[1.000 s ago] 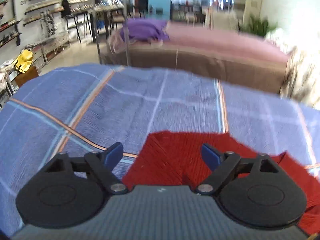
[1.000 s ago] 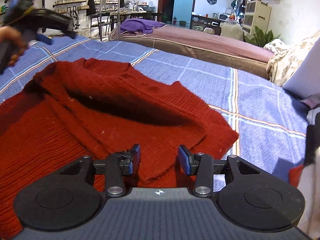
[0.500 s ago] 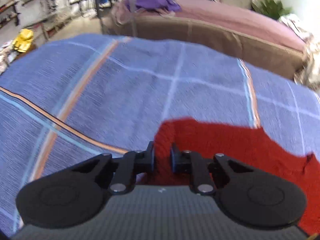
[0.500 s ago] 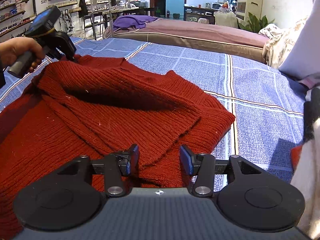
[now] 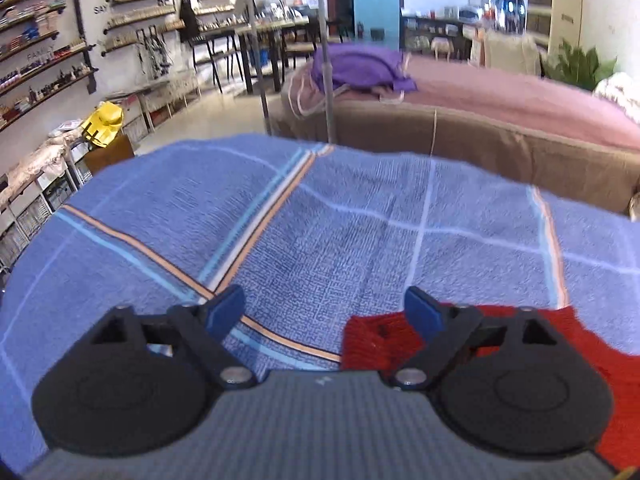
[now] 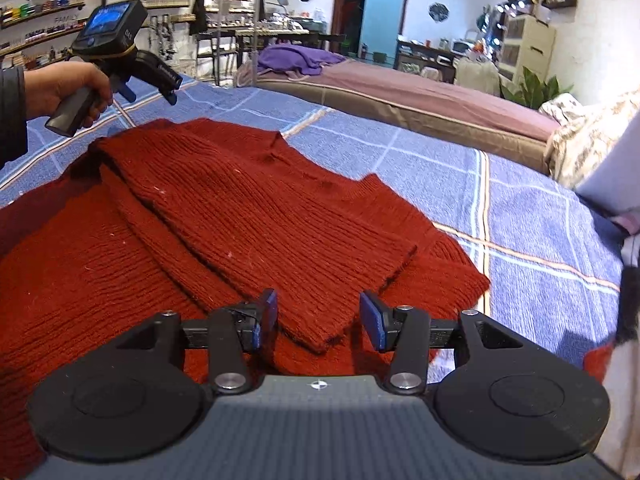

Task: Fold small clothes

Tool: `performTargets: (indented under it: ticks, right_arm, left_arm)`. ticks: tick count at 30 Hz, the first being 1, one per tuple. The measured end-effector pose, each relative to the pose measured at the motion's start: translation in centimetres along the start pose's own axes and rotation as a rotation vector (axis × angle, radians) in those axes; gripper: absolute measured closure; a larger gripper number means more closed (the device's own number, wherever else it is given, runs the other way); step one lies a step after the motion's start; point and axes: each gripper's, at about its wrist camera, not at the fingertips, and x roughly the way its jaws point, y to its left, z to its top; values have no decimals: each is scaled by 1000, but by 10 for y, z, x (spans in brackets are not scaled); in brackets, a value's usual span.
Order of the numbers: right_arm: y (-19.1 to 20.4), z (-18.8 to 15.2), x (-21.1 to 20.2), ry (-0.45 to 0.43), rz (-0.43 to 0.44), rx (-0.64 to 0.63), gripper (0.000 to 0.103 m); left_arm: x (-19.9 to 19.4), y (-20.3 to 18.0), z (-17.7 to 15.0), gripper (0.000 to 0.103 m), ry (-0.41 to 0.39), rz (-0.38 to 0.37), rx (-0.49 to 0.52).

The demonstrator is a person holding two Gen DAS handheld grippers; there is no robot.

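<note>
surface: blue plaid bedspread [image 6: 520, 216], pale and orange stripes crossing it
sweater: red knit sweater [image 6: 248, 208] lies on the bedspread, spread toward the left of the right wrist view, partly folded, one layer lapped over the body with its hem end pointing at the right gripper
sweater edge: in the left wrist view only a corner of the sweater [image 5: 372, 340] shows, low and right, behind the right-hand finger
left gripper: left gripper [image 5: 324, 312] tilts down over bare bedspread; jaws opening, wide apart, only bedspread between the blue pads, no cloth gripped
left gripper, other view: seen at upper left in the right wrist view [image 6: 150, 90], off the sweater's far corner, above the bedspread, not touching the knit as far as I can tell
left hand: hand [image 6: 68, 90] wraps the grip, dark sleeve at the frame edge
right gripper: right gripper [image 6: 318, 320] low over the near end of the sweater; jaws apart, folded hem tip lies between the pads, pads not pressing on it
contact: cannot tell if right fingers rest on the knit below
behind: second bed with pink cover [image 6: 420, 96], purple cloth [image 6: 300, 58] heaped on it
right edge: patterned pillow [image 6: 588, 136] beside the bedspread
back wall: shelves [image 5: 48, 52] with small goods, blurred
</note>
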Motion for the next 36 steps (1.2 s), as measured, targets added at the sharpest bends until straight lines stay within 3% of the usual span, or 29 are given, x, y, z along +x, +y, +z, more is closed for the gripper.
performTargets:
  ticks: [3,7,11,14,18,23,30,36]
  right_arm:
    - [5,5,3,-21,17,-16,25]
    - [14,9,8,-42,51,-44,24]
    - [20,7,25,22,37,-56,24]
    - [10,-4,36,100,31,24,11]
    - [11,-13,32,75,28,17,7]
    - [16,-13,23,68,8,27,5]
    - [4,-15,-27,-1,14,88,0]
    - [-3,-26,-55,33,15,98,0]
  left_arm:
    - [-39,-4,-20,5,-33,-126,0]
    - [-61,-29,-63,5,6,-228,141]
    - [-39,-44,-105,6,98,-179,217]
    - [-29,-44,-121,2,78,-175,214]
    - [-30,-48,-124,0,42,-158,264]
    - [-40,-45,-121,0,52,-150,278]
    - [-78,-48,-125,0,44,-170,362]
    - [-105,-42,-138,0,54,-192,402]
